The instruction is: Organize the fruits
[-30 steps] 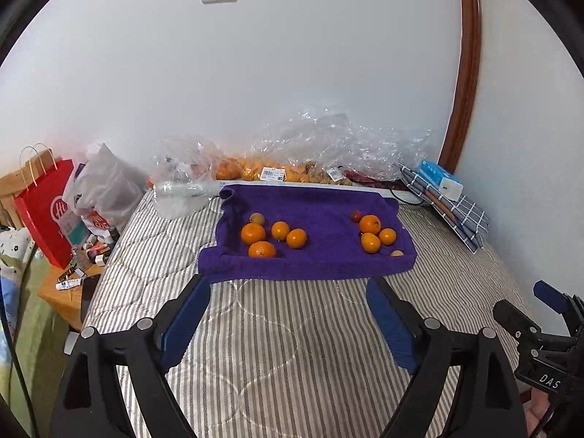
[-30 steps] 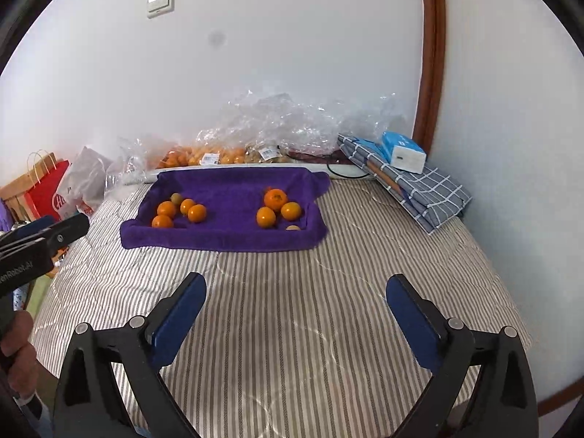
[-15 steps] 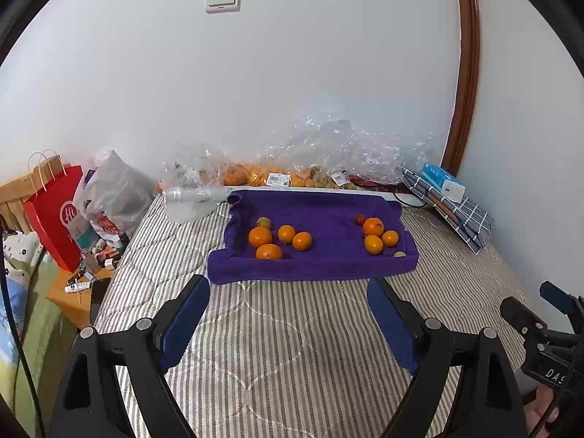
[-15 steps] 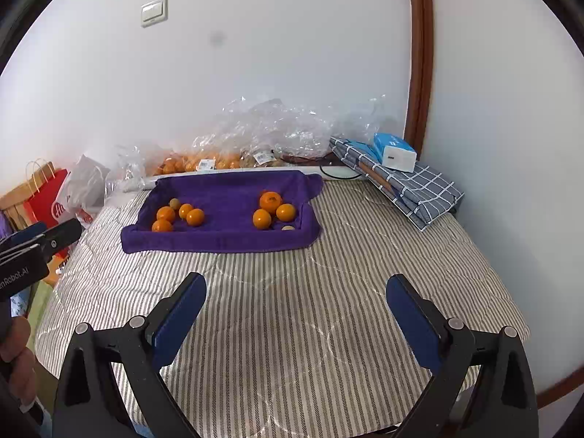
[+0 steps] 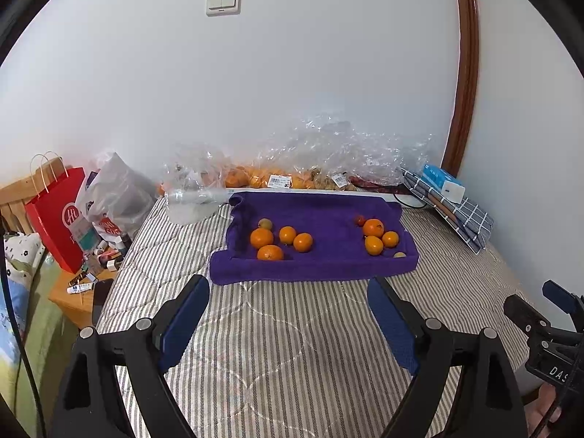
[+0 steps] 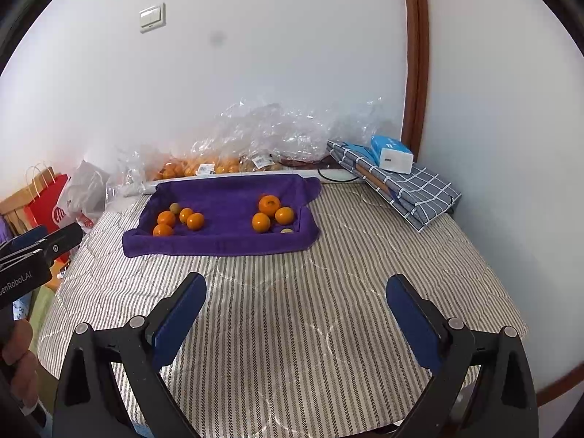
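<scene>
We hold both tools back over the striped bed (image 6: 292,328), far from the fruit. Left gripper (image 5: 288,314) & right gripper (image 6: 295,310) are both wide open w/ nothing in them. To do it well, we think: go slow, pick one orange at a time, squeeze soft. The fruit sits on the purple towel (image 5: 328,215): left bunch (image 5: 277,239), right bunch (image 5: 376,235). Round, bright orange, plus a few tiny ones.

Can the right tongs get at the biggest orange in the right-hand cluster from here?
Probably yes. The right tongs are open and empty, only bare striped bedding lies ahead, and the biggest orange sits exposed on the purple towel.
</scene>
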`<state>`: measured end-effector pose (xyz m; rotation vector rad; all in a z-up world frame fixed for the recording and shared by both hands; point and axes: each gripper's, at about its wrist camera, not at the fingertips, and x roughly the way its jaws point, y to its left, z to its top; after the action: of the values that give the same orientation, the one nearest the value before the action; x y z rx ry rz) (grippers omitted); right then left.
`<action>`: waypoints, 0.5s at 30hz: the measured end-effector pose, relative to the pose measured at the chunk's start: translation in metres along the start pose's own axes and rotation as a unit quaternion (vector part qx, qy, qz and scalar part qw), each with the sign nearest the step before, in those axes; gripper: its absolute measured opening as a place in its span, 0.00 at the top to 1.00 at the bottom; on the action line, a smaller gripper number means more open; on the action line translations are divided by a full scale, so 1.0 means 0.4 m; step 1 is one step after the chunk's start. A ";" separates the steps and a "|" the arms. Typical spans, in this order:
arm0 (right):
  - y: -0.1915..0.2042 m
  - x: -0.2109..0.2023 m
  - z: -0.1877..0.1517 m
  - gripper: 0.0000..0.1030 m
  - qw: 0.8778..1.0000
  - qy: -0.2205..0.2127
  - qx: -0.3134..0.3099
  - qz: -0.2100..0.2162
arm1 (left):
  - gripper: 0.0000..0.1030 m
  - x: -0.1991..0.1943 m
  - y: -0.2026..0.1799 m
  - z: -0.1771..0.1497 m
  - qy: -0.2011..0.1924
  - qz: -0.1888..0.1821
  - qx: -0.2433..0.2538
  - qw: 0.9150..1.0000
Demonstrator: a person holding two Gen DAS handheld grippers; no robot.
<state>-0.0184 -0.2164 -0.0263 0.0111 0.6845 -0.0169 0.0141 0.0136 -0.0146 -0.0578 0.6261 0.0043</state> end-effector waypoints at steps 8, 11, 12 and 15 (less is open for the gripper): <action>0.001 0.001 0.001 0.05 1.000 -0.001 0.003 0.000 | 0.15 -0.003 0.003 -0.003 -0.001 0.000 0.001 1.000; 0.002 0.000 0.001 0.05 1.000 -0.001 0.005 0.001 | 0.14 -0.008 0.005 -0.004 -0.001 0.001 -0.001 1.000; 0.003 0.001 0.001 0.05 1.000 -0.001 0.005 0.001 | 0.14 -0.009 0.006 -0.003 -0.001 0.000 -0.003 1.000; 0.005 0.002 -0.001 0.05 1.000 0.001 0.002 0.000 | 0.14 -0.008 0.005 0.004 0.000 0.000 -0.002 1.000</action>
<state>-0.0179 -0.2145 -0.0273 0.0146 0.6868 -0.0189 0.0123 0.0158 -0.0115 -0.0612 0.6263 0.0045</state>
